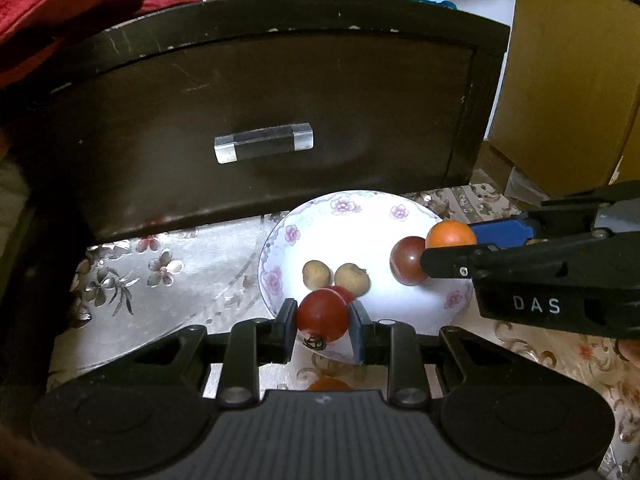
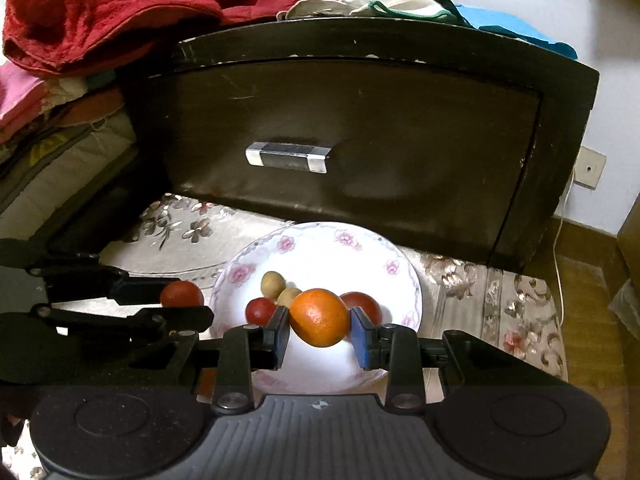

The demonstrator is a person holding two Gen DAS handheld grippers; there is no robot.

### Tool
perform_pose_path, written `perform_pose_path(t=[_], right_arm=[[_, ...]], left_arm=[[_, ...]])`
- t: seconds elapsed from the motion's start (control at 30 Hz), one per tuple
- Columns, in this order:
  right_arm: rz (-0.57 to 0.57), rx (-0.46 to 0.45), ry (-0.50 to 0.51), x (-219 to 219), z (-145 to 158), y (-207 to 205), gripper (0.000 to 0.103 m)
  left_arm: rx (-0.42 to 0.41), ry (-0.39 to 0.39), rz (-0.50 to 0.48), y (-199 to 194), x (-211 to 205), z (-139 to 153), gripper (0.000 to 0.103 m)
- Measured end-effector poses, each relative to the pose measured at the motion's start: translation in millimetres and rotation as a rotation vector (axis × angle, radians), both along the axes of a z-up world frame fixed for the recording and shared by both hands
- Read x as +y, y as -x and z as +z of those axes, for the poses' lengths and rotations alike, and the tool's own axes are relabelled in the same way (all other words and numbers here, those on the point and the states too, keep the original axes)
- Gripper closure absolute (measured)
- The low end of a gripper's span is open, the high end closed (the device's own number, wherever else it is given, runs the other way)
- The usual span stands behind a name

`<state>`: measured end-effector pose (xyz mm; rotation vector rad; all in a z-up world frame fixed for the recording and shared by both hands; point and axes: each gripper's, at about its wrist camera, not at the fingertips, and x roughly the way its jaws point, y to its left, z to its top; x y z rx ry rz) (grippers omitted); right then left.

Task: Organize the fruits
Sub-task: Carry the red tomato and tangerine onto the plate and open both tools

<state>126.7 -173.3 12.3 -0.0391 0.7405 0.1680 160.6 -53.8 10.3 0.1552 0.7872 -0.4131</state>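
A white floral plate point(image 1: 400, 308) point(image 2: 332, 248) sits on the patterned cloth before a dark drawer. On it lie two small tan fruits point(image 1: 316, 274) point(image 2: 273, 282), a red tomato point(image 2: 259, 309) and a dark red one point(image 1: 407, 260) point(image 2: 362, 304). My left gripper point(image 1: 323, 320) is shut on a red tomato point(image 1: 322, 316) at the plate's near rim; it shows in the right wrist view point(image 2: 182, 294). My right gripper point(image 2: 320, 326) is shut on an orange point(image 2: 319, 317) above the plate, also seen from the left point(image 1: 450, 234).
The dark drawer front point(image 1: 264, 120) with a clear handle point(image 1: 264, 147) stands right behind the plate. Red towels point(image 2: 80, 20) and clothes lie on top. A yellow box point(image 1: 568, 80) stands at right. Another orange fruit point(image 1: 328, 384) lies on the cloth under my left gripper.
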Motion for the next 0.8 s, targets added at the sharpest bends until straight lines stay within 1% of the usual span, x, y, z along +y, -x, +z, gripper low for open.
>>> perform_pose_path(t=[0.33,0.6,0.8], right_arm=[[-0.004,-0.009,0.010,-5,-6,-25,0.074],[-0.013,-0.009,0.022,-11,-11,-41,0.074],[0.002,0.000,0.029,-11,-15,-52,0.074]], left_arm=[[0.005,0.013,0.012,-20,-4,-10,0.069],[-0.011,0.032,0.005,-33,-10,-11,0.069],[-0.012,0.042,0.005,-41,-14,-14,0.070]])
